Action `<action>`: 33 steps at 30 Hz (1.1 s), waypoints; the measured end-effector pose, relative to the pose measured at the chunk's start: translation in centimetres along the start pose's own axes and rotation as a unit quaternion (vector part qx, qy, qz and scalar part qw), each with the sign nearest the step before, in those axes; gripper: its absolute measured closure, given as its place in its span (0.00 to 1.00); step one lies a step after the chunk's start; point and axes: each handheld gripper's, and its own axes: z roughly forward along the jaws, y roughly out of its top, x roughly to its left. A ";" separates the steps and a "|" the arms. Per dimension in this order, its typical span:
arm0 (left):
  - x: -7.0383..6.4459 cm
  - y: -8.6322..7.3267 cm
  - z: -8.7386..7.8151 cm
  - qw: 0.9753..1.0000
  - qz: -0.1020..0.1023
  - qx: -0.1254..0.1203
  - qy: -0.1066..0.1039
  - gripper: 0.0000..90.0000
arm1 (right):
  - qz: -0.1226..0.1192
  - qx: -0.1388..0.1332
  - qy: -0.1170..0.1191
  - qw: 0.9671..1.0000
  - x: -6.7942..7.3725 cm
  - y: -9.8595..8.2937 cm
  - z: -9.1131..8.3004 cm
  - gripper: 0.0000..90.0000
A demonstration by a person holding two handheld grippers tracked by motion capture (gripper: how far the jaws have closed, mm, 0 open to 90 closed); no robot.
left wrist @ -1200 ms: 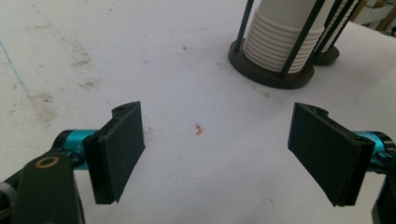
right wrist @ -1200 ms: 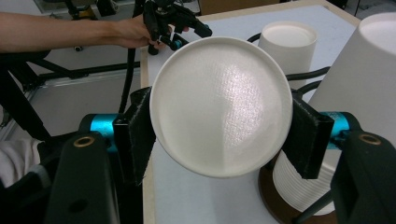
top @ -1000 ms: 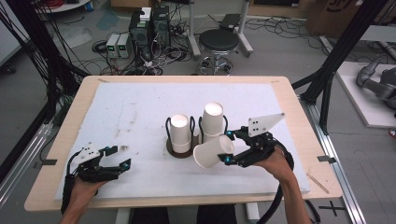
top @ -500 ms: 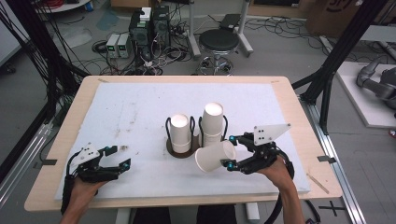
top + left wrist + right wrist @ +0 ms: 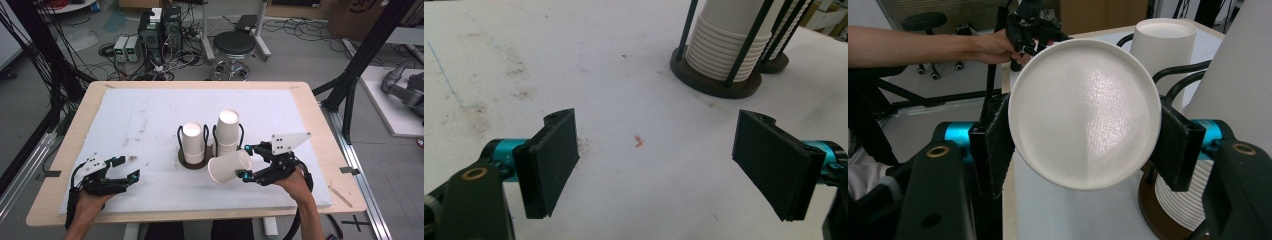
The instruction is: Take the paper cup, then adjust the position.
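High view: right gripper (image 5: pixel 244 161) clamped on paper cup (image 5: pixel 229 166) near tabletop's front edge, long axis level, mouth leftward, just before two racks (image 5: pixel 192 159); left gripper (image 5: pixel 126 169) idle; left gripper view: jaws wide apart, empty; right gripper view: cup's base (image 5: pixel 1083 112) between pads.

Cup (image 5: pixel 228 166) before two cup racks (image 5: pixel 192 159)

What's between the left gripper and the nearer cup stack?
Bare white mat, stained, one small red mark; left gripper open, cup stack beyond, in the left gripper view.
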 end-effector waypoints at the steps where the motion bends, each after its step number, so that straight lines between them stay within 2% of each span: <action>1: 0.0 0.0 0.0 1.000 0.000 0.001 0.000 0.21 | 0.000 0.001 0.000 1.000 0.0 0.0 0.0 0.39; 9: -0.1 0.0 0.0 1.000 0.004 -0.002 0.001 0.20 | 0.003 -0.002 -0.001 1.000 -0.1 -0.2 -0.1 0.39; 14: 0.1 0.0 -0.1 1.000 0.004 -0.001 -0.009 0.20 | 0.005 -0.004 -0.001 1.000 -0.1 -0.2 -0.1 0.39; 17: 0.2 0.2 -0.1 1.000 0.001 -0.006 -0.027 0.19 | 0.009 -0.008 0.004 1.000 -0.3 -0.3 0.0 0.39; 19: 0.1 0.8 -0.1 0.999 -0.010 -0.012 -0.045 0.18 | 0.007 -0.008 0.006 1.000 -0.3 -0.3 0.2 0.39; 20: 0.1 1.1 -0.1 0.998 -0.009 -0.015 -0.057 0.18 | 0.009 -0.007 0.007 1.000 -0.3 -0.3 0.3 0.39; 23: -0.4 2.0 -0.1 0.995 -0.004 -0.024 -0.093 0.18 | 0.009 -0.009 0.013 1.000 -0.4 -0.4 0.6 0.39; 27: -1.3 3.2 0.2 0.987 0.009 -0.023 -0.156 0.18 | 0.012 -0.015 0.021 1.000 -0.5 -0.4 1.2 0.39; 29: -1.7 3.6 0.5 0.984 0.016 -0.019 -0.176 0.18 | 0.013 -0.019 0.025 0.999 -0.6 -0.4 1.5 0.39; 30: -2.0 3.9 0.7 0.981 0.025 -0.013 -0.190 0.18 | 0.014 -0.021 0.027 0.999 -0.6 -0.4 1.6 0.39; 33: -2.6 4.1 1.1 0.979 0.036 -0.004 -0.201 0.18 | 0.015 -0.020 0.030 0.999 -0.5 -0.3 2.1 0.39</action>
